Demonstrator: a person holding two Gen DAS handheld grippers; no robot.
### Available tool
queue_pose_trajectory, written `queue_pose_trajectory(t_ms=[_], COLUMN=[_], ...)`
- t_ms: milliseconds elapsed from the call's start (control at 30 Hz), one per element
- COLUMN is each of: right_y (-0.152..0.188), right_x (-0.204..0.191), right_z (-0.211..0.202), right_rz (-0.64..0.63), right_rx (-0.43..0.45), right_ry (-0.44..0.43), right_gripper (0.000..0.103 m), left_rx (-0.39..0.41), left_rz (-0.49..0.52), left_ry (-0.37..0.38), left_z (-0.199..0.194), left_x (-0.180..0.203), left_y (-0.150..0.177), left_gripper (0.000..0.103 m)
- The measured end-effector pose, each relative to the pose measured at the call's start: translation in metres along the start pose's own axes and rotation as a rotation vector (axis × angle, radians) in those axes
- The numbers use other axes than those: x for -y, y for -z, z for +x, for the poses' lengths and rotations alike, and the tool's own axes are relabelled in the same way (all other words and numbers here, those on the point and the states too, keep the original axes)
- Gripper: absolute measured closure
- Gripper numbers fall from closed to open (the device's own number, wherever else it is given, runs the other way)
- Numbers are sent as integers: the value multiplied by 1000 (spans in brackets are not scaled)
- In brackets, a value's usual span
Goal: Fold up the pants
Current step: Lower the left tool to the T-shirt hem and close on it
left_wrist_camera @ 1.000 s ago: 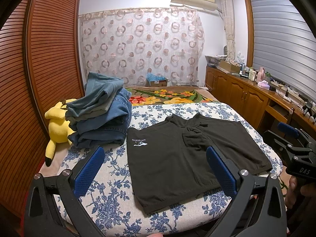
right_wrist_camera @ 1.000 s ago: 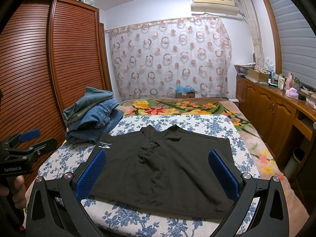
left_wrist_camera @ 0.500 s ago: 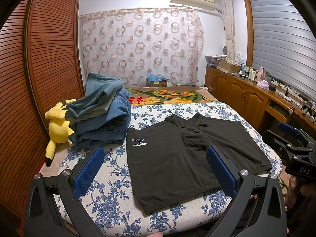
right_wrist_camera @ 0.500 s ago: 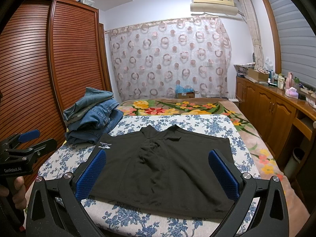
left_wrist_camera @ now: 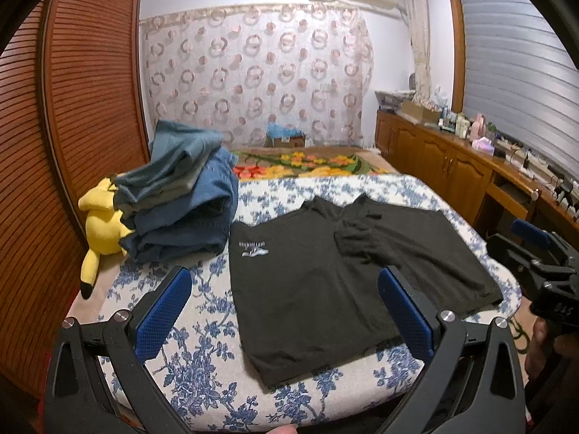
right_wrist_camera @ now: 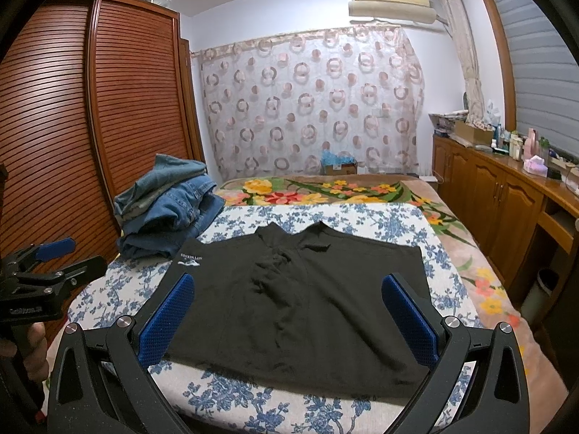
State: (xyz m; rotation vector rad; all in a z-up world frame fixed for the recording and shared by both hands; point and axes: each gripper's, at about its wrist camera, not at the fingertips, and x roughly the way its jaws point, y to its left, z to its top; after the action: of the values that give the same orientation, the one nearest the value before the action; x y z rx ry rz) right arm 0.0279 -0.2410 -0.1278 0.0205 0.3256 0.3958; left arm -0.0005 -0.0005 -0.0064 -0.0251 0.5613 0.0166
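Observation:
Black shorts point(left_wrist_camera: 325, 282) lie spread flat on the blue-flowered bed cover point(left_wrist_camera: 202, 372), waistband toward me, a white logo on the left leg. They also show in the right wrist view point(right_wrist_camera: 296, 303). My left gripper point(left_wrist_camera: 286, 311) is open and empty, held above the near left edge of the bed. My right gripper point(right_wrist_camera: 289, 318) is open and empty, held above the near edge, over the shorts' waistband. Each gripper shows at the edge of the other's view.
A pile of folded jeans point(left_wrist_camera: 181, 195) sits at the bed's far left, next to a yellow plush toy point(left_wrist_camera: 97, 220). A wooden louvred wardrobe point(right_wrist_camera: 72, 126) stands on the left. A wooden cabinet point(right_wrist_camera: 506, 209) with bottles runs along the right.

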Motion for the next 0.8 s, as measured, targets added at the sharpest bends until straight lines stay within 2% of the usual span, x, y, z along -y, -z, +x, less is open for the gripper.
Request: queue_pose_trajectory(t_ms=[400,800], right_y=[4,9], right_x=[11,11], right_z=[16,32], right_rz=[2,-16], right_rx=[-65,-173], right_ry=[31,60], right_gripper=[0,0], left_rx=[-136,-228], left_rz=[6,2], left_ry=[32,8], left_z=[52,80], left_x=[-11,-40], left_y=[23,46], left_gripper=[0,0])
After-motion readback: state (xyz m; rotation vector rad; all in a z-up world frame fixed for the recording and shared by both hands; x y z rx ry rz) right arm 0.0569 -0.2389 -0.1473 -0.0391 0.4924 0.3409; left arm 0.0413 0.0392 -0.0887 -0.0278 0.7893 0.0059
